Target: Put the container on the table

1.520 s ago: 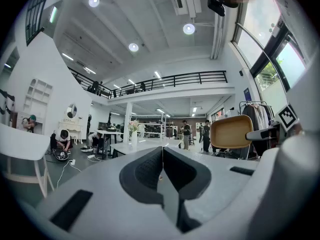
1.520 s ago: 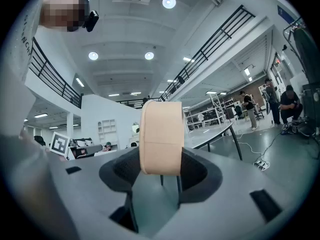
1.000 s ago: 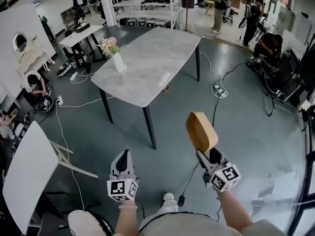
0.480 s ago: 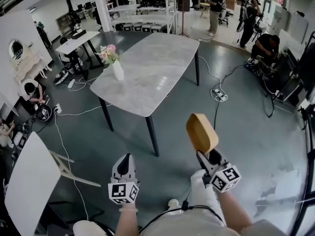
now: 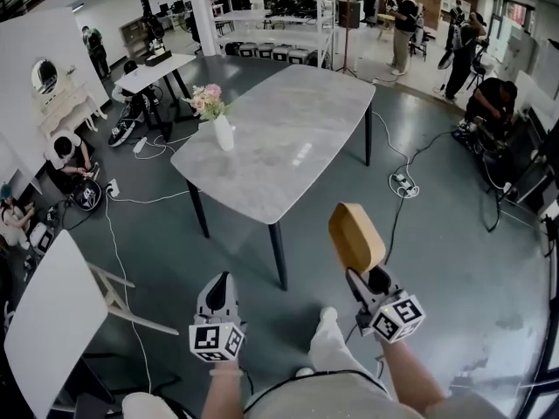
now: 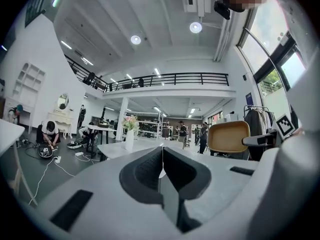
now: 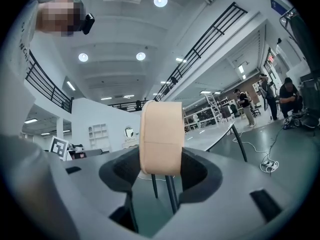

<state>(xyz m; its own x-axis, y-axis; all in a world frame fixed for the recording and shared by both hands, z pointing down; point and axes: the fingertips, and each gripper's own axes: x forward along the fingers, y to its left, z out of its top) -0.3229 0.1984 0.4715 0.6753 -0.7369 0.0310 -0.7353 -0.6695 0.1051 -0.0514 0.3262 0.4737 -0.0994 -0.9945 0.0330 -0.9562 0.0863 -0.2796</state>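
Observation:
My right gripper is shut on a tan container, held on edge above the floor; in the right gripper view the container sits clamped between both pads. My left gripper is shut with nothing in it, its jaws meeting in the left gripper view, where the container shows at the right. The grey marble table stands ahead on dark legs, its near corner a short way beyond both grippers.
A white vase of pink flowers stands on the table's left edge. Cables and a power strip lie on the floor to the right. A white tabletop leans at the near left. Several people sit and stand around the room.
The table has come closer and shifted right in the head view as the person walks toward it. Both grippers keep their pose, the container still held.

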